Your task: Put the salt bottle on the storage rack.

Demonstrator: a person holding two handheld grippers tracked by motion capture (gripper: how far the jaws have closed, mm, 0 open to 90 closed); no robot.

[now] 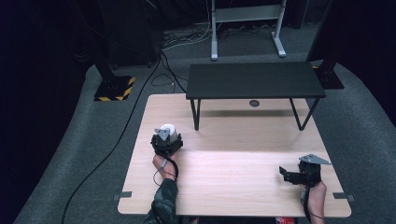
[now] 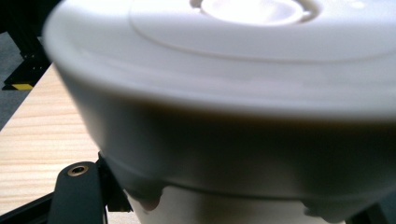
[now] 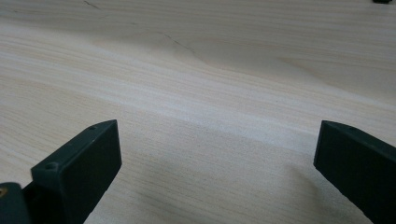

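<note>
White, smooth plastic container (image 1: 168, 132) sits gripped in the left tongs (image 1: 166, 142); probably light, stiff, slippery, best held round its body; right tongs (image 1: 286, 174) gape wide over the table (image 1: 243, 182).

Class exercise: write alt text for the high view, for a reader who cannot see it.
A person's left gripper holds a white container over a pale wooden table, while the right gripper hangs open and empty. A low black bench stands at the table's far edge.

A light wooden table (image 1: 243, 186) carries a black stand (image 1: 254, 79).
</note>
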